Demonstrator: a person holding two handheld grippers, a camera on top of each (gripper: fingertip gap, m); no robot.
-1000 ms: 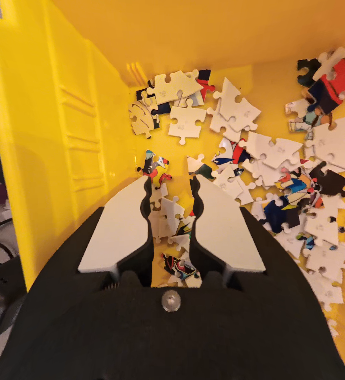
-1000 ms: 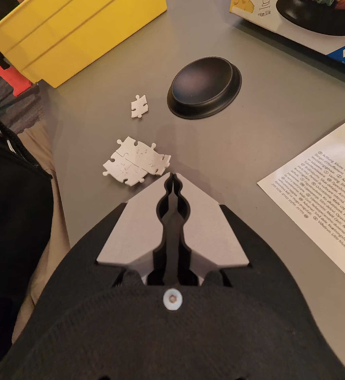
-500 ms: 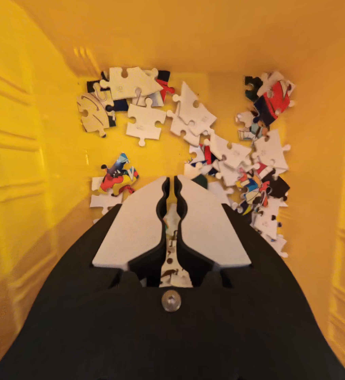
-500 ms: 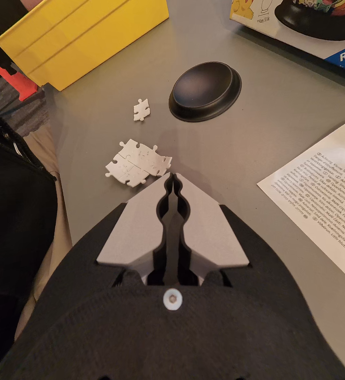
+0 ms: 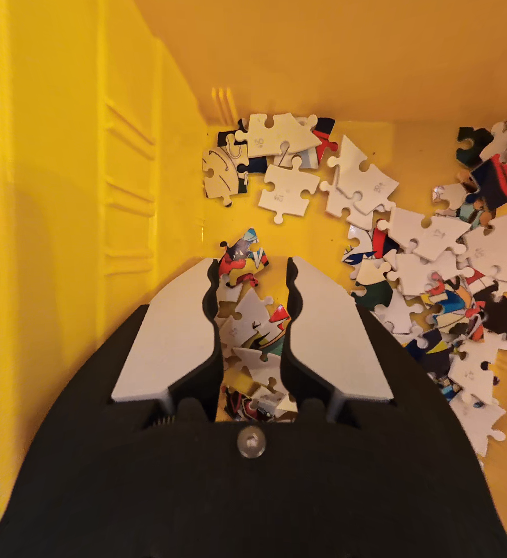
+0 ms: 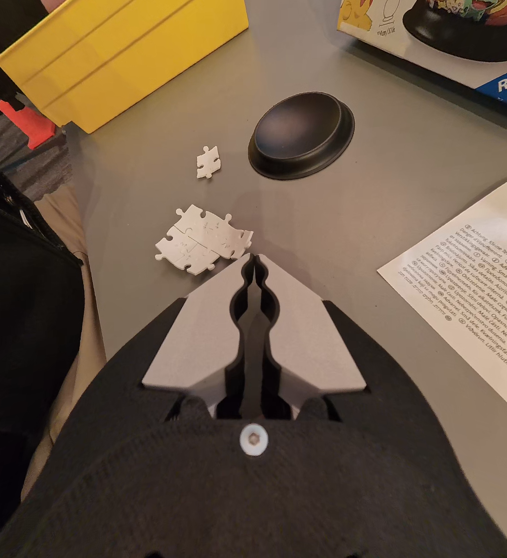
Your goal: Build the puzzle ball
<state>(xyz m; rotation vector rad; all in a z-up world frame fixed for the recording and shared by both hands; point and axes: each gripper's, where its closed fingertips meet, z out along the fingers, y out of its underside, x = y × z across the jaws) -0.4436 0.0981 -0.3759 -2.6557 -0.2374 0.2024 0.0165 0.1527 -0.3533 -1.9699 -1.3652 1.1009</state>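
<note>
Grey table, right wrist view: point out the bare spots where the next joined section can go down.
Free: the grey table between the black stand and the instruction sheet, and the strip between the yellow bin and the single white piece. Crowded: ahead-left of the shut right gripper, where the joined white pieces lie.

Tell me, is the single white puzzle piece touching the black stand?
Apart. The right wrist view shows bare grey table between the single white puzzle piece and the black stand.
</note>
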